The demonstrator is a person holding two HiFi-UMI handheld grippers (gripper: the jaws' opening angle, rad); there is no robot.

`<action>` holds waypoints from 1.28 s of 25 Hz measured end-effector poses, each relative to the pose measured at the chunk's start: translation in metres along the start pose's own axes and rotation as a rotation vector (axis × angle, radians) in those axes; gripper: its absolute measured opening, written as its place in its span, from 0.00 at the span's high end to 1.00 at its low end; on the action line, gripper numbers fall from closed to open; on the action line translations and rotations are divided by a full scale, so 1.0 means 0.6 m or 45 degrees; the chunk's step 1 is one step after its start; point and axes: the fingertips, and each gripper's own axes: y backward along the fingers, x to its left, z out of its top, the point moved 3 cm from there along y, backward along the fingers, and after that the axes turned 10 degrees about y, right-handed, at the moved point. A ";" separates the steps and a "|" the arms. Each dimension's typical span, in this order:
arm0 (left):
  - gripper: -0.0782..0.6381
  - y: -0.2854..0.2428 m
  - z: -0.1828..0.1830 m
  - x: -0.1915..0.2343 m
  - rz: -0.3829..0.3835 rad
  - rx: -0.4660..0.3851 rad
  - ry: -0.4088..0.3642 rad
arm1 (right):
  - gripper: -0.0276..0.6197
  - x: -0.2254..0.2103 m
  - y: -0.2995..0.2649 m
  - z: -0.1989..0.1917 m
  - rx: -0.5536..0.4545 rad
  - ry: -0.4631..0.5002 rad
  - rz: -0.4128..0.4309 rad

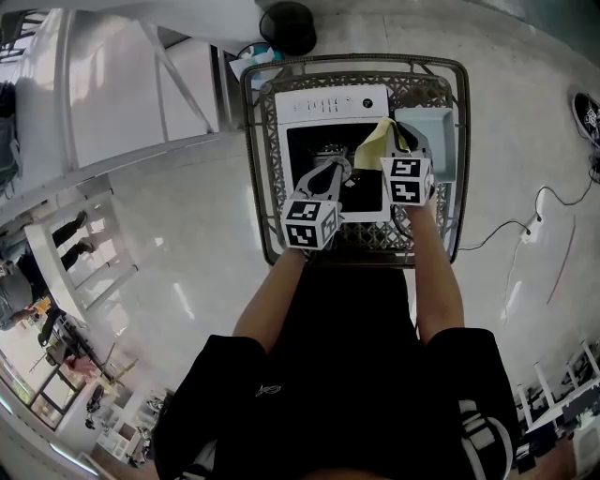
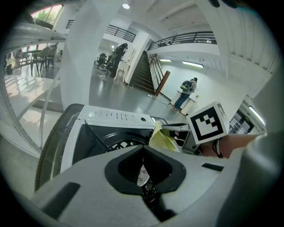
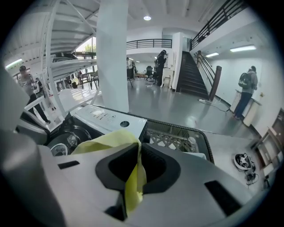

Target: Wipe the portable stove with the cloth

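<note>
A white portable stove (image 1: 328, 103) with a black top stands on a wire-mesh table (image 1: 255, 141). My right gripper (image 1: 387, 133) is shut on a yellow cloth (image 1: 372, 145), which hangs over the stove's right side. In the right gripper view the cloth (image 3: 108, 139) runs down between the closed jaws, with the stove's control panel (image 3: 104, 116) beyond. My left gripper (image 1: 338, 169) has its jaws together over the burner (image 1: 330, 155); whether it touches the burner I cannot tell. The left gripper view shows the stove (image 2: 117, 117), the cloth (image 2: 162, 139) and the right gripper's marker cube.
A pale blue tray (image 1: 434, 141) lies on the table to the right of the stove. A black round object (image 1: 288, 23) stands on the floor behind the table. A cable (image 1: 534, 225) trails on the floor at right. White shelving (image 1: 122, 84) runs along the left.
</note>
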 end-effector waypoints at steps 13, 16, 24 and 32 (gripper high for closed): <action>0.87 0.010 0.000 0.011 0.003 -0.029 0.032 | 0.91 -0.023 -0.042 0.073 -0.038 0.252 -0.026; 0.87 0.016 0.002 0.014 0.008 -0.039 0.032 | 0.91 -0.022 -0.060 0.082 -0.024 0.311 -0.013; 0.87 0.033 0.010 0.023 0.015 -0.054 0.048 | 0.82 -0.020 -0.070 0.108 -0.002 0.360 0.064; 0.87 0.033 0.020 0.019 0.000 -0.079 0.056 | 0.75 -0.036 -0.018 0.127 -0.045 0.138 0.112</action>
